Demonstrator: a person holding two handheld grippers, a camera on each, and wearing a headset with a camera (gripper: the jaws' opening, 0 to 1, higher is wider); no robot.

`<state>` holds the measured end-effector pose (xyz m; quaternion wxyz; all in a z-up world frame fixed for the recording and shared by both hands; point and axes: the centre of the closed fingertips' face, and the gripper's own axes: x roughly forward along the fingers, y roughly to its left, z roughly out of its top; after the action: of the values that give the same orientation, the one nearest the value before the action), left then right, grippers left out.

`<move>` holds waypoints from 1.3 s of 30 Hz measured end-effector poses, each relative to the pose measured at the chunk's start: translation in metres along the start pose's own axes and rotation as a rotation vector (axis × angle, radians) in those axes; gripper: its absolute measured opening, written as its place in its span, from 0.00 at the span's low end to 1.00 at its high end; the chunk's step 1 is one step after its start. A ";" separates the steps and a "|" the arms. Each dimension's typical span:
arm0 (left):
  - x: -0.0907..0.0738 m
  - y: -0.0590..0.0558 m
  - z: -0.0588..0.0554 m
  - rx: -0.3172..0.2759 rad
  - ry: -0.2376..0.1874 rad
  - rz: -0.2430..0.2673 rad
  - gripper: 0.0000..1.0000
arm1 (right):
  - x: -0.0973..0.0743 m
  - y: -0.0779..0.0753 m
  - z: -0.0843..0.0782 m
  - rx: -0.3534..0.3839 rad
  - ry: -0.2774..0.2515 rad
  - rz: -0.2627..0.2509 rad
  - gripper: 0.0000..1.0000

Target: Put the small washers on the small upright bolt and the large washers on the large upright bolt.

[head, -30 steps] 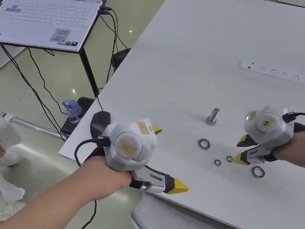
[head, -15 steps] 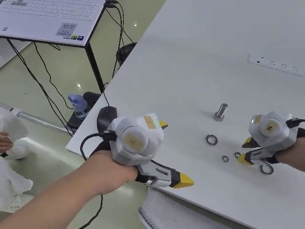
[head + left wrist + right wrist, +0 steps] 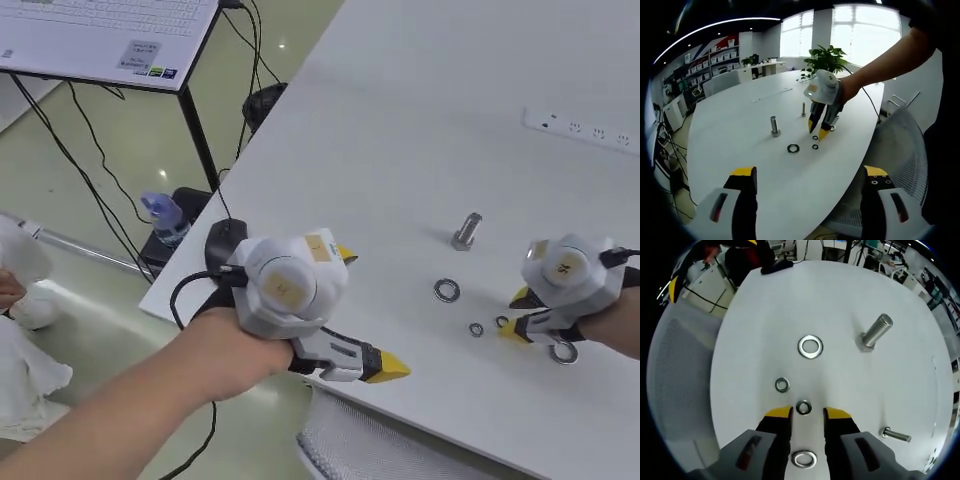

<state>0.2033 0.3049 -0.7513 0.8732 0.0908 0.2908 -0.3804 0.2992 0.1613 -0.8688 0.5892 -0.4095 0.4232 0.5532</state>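
Tabletop (image 3: 400, 150) is lying white beside a laptop (image 3: 100, 40) in the head view, left gripper (image 3: 370, 312) gaping at its edge; left gripper view is showing a windowed office; right gripper view is showing right gripper (image 3: 807, 414), jaws apart, straddling a small washer (image 3: 803, 407), much as a second earlier.

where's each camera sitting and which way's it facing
Head view: on the headset, looking down at the table; both hands, left gripper and right gripper show.
Left gripper view: on that gripper, facing across the table at the right gripper; own fingers at bottom.
Right gripper view: on that gripper, looking down at a small washer by its fingers.
Shared: all three show the large bolt.
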 end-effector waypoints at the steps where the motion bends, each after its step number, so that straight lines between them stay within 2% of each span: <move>1: 0.000 0.000 0.001 -0.004 -0.003 -0.002 0.86 | 0.000 0.001 0.000 -0.001 0.003 0.000 0.25; 8: 0.000 -0.002 -0.002 0.000 0.001 -0.013 0.88 | 0.001 0.003 0.001 -0.011 0.042 0.006 0.21; 13: -0.001 -0.004 -0.002 -0.007 -0.002 -0.025 0.87 | 0.002 0.008 0.002 -0.072 0.072 -0.002 0.15; 16: -0.002 -0.004 -0.003 -0.002 0.005 -0.029 0.87 | 0.002 0.005 0.001 -0.032 0.062 0.001 0.15; 20: -0.004 -0.003 -0.003 -0.005 0.005 -0.027 0.86 | 0.003 0.004 0.001 -0.031 0.059 0.011 0.14; 24: -0.003 -0.006 -0.005 -0.006 0.012 -0.032 0.84 | 0.003 0.004 0.002 -0.022 0.079 0.011 0.13; 30: -0.003 -0.011 -0.005 -0.010 0.014 -0.033 0.83 | 0.001 0.003 0.002 0.053 0.066 0.028 0.12; 34: -0.004 -0.011 -0.005 -0.011 0.011 -0.026 0.83 | -0.002 0.005 0.001 0.035 0.075 0.036 0.12; 39: -0.004 -0.011 -0.006 -0.013 0.014 -0.020 0.83 | -0.013 -0.002 0.007 0.032 0.065 0.032 0.12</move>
<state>0.1905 0.3020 -0.7530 0.8680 0.0848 0.3000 -0.3865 0.3016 0.1635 -0.8546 0.5726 -0.4111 0.4573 0.5422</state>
